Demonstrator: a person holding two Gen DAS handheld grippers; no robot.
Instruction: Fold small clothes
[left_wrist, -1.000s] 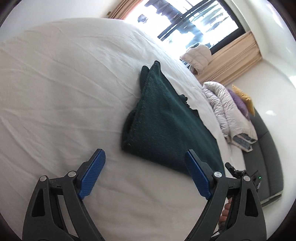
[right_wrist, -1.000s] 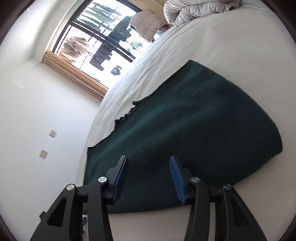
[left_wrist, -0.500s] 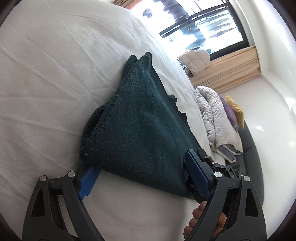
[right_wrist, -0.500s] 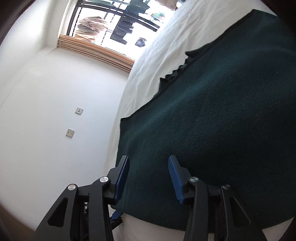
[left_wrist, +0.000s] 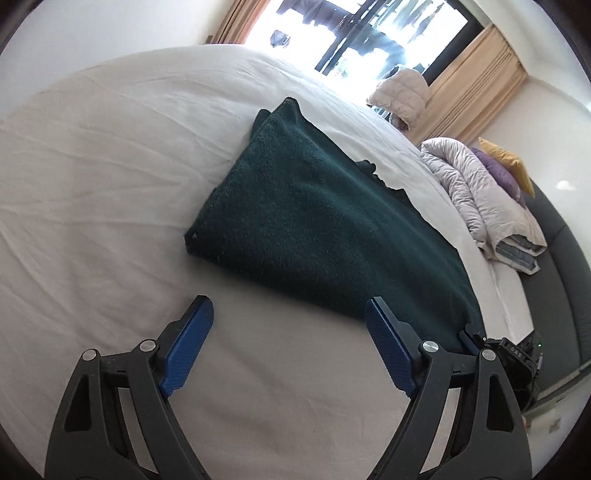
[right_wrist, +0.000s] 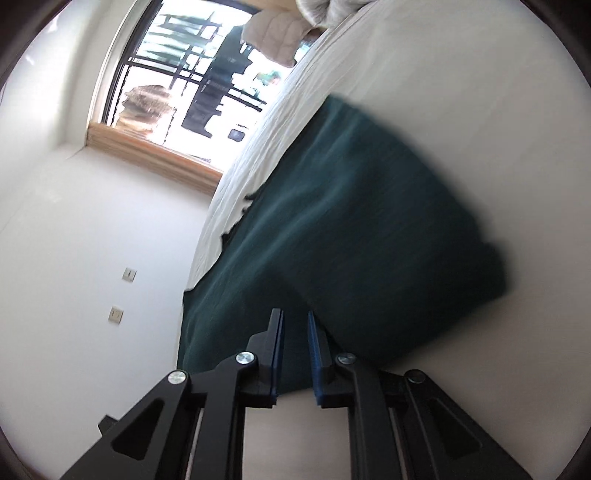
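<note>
A dark green folded cloth (left_wrist: 314, 229) lies flat on the white bed (left_wrist: 110, 166). My left gripper (left_wrist: 288, 304) hovers just short of the cloth's near edge. Its jaws stand wide and are closing slightly, with only sheet between them. My right gripper (right_wrist: 293, 315) is over the near edge of the cloth (right_wrist: 369, 229), close to its corner by the bed's side. Its jaws are closing to a narrow gap in which green cloth shows. That view is blurred, and I cannot tell whether the pads press the cloth. The right gripper (left_wrist: 476, 338) also shows at the cloth's right corner.
A pale quilt (left_wrist: 476, 192) with purple and yellow pillows (left_wrist: 506, 162) is heaped at the bed's far right. A beige jacket (left_wrist: 402, 92) sits by the bright window. A dark sofa (left_wrist: 554, 266) runs along the right. A white wall with sockets (right_wrist: 129, 275) is beside the bed.
The left gripper has drawn back from the cloth, whose edge no longer lies between its fingers. The right gripper's jaws have narrowed sharply and it has swung fast over the cloth's near edge.
</note>
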